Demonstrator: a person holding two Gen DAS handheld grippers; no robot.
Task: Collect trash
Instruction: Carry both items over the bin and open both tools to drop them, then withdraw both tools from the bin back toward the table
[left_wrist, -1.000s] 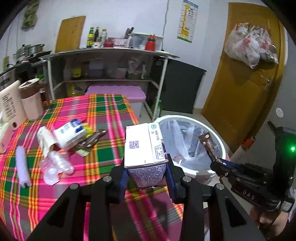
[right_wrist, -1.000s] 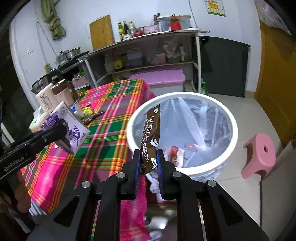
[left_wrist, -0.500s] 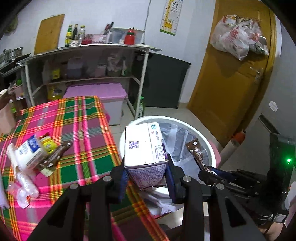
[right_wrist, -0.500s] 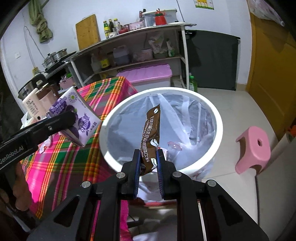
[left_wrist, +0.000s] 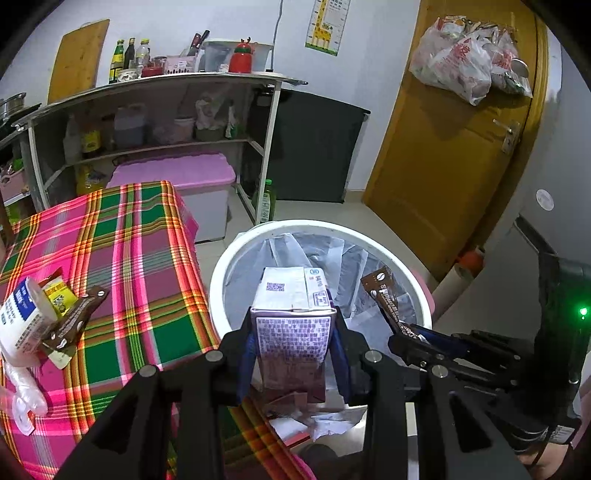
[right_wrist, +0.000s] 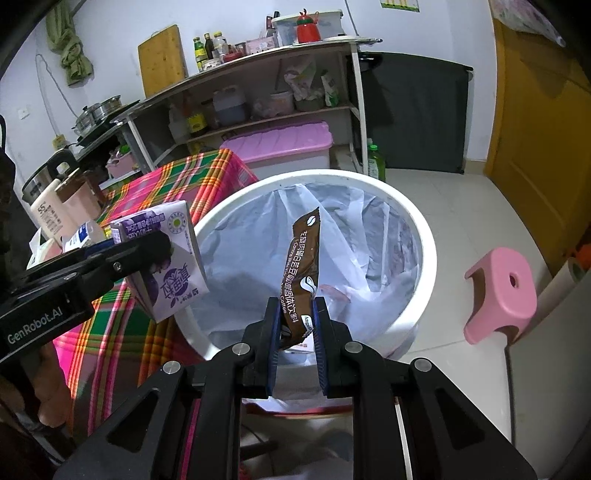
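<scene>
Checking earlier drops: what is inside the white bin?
The white bin holds a clear liner with a reddish wrapper low down. The coffee sachet hides part of the bottom.

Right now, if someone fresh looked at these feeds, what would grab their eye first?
The big white bin with its clear liner fills the middle of both views, beside the bright pink-and-green plaid tablecloth. Above it, the left gripper is shut on a purple milk carton and the right gripper pinches a brown coffee sachet. More trash waits on the table's left, and a pink stool stands right of the bin.
</scene>
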